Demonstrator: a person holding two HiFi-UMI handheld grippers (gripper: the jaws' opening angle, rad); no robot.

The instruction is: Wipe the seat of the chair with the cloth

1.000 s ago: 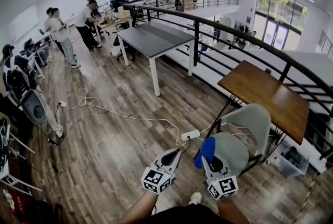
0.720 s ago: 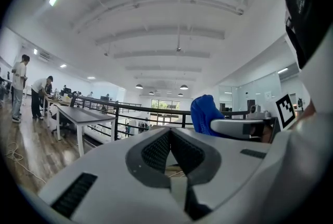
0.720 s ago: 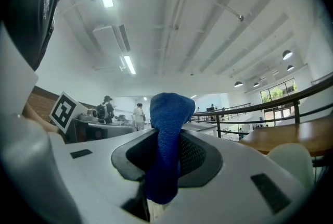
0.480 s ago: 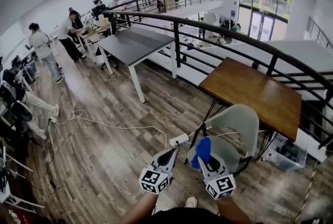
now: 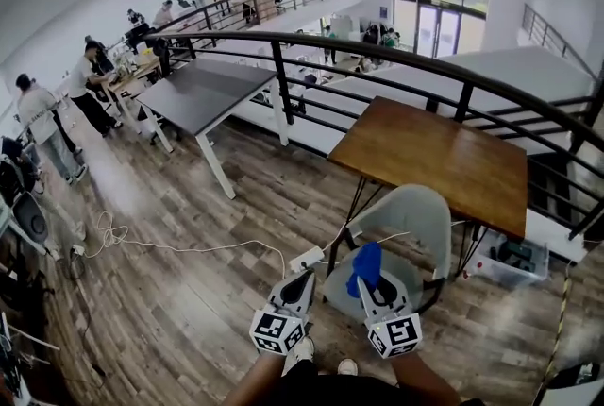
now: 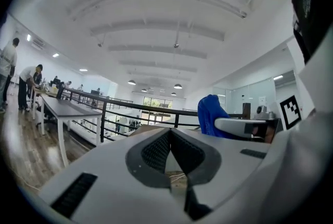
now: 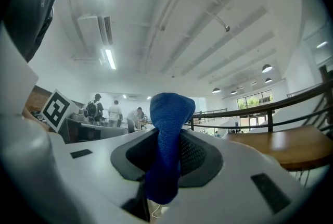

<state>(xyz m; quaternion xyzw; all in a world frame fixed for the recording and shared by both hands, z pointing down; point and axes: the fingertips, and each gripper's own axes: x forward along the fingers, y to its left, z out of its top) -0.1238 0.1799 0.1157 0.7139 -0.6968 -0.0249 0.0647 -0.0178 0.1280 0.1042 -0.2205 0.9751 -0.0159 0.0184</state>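
Right gripper [image 5: 369,293] is clamping the blue cloth [image 5: 365,264], holding it over the front edge of the grey chair [image 5: 422,217] seat. Left gripper [image 5: 304,282] is hanging just beside it, jaws pressed together, empty. Clear bin [image 5: 511,261] is sitting under the wooden table [image 5: 434,159], its contents too small to tell. Gripper cubes are showing square black-and-white markers.

Both forearms [image 5: 249,382] reach forward from the near edge, side by side, each carrying a hand-held gripper pointed away: the left hand-held gripper [image 5: 303,281] has its jaws pressed together on nothing, while the right hand-held gripper [image 5: 368,287] is clamped on a blue cloth [image 5: 366,262].
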